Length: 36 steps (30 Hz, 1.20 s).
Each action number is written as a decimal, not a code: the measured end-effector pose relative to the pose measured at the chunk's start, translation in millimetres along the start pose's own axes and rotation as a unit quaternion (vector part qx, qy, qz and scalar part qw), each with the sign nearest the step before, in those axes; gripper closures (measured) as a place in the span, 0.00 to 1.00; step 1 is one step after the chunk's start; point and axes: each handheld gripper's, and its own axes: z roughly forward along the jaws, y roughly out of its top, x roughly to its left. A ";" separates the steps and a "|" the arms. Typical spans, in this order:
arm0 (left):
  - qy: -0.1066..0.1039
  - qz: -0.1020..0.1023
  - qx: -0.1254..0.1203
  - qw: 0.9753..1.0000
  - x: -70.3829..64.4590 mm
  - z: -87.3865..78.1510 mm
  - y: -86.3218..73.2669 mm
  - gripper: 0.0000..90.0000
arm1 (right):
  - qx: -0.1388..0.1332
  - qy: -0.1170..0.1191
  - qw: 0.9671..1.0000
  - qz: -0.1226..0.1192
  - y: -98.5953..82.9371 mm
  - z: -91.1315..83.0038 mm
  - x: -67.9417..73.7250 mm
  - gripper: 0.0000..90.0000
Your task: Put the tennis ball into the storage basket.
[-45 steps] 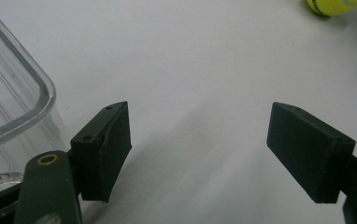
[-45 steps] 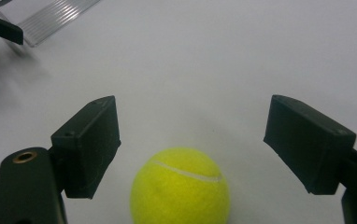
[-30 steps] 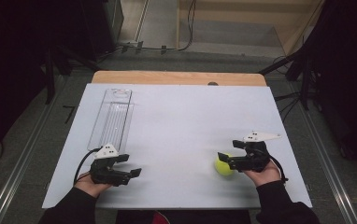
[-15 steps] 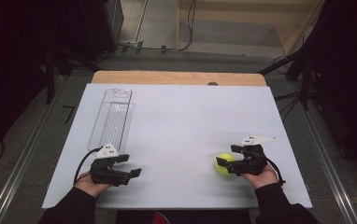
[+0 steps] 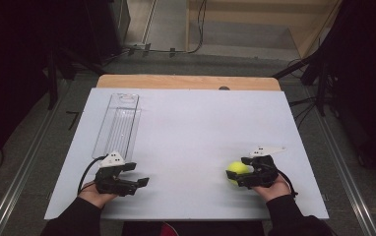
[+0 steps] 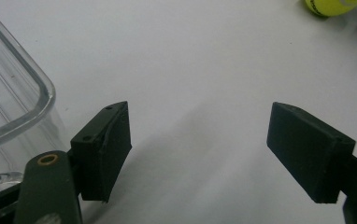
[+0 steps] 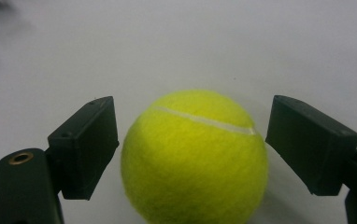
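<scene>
Right tongs (image 7: pixel 190 140) stand spread around a tennis ball (image 7: pixel 194 156), one jaw on either side, apparently poised to pinch it. Left tongs (image 6: pixel 197 144) rest spread and empty beside a clear tray (image 6: pixel 8 107).

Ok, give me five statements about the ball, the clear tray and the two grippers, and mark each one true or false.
1. The ball sits between the right gripper's open jaws. True.
2. The left gripper holds the ball. False: its jaws are open with nothing between them.
3. The tray lies on the left part of the table. True.
4. The ball lies inside the tray. False: it sits on the table by the right gripper.
5. The tray is clear plastic. True.
</scene>
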 end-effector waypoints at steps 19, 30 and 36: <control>0.000 0.000 0.001 1.000 0.1 0.6 0.1 0.25 | 0.057 -0.016 0.998 -0.015 -8.8 13.9 1.6 0.16; -0.001 -0.001 0.000 1.000 0.2 0.6 0.1 0.25 | 0.057 -0.007 0.998 -0.027 -9.2 13.2 1.4 0.26; -0.002 -0.002 0.000 1.000 0.2 1.3 0.3 0.25 | 0.057 -0.006 0.998 -0.031 -8.7 13.4 0.9 0.26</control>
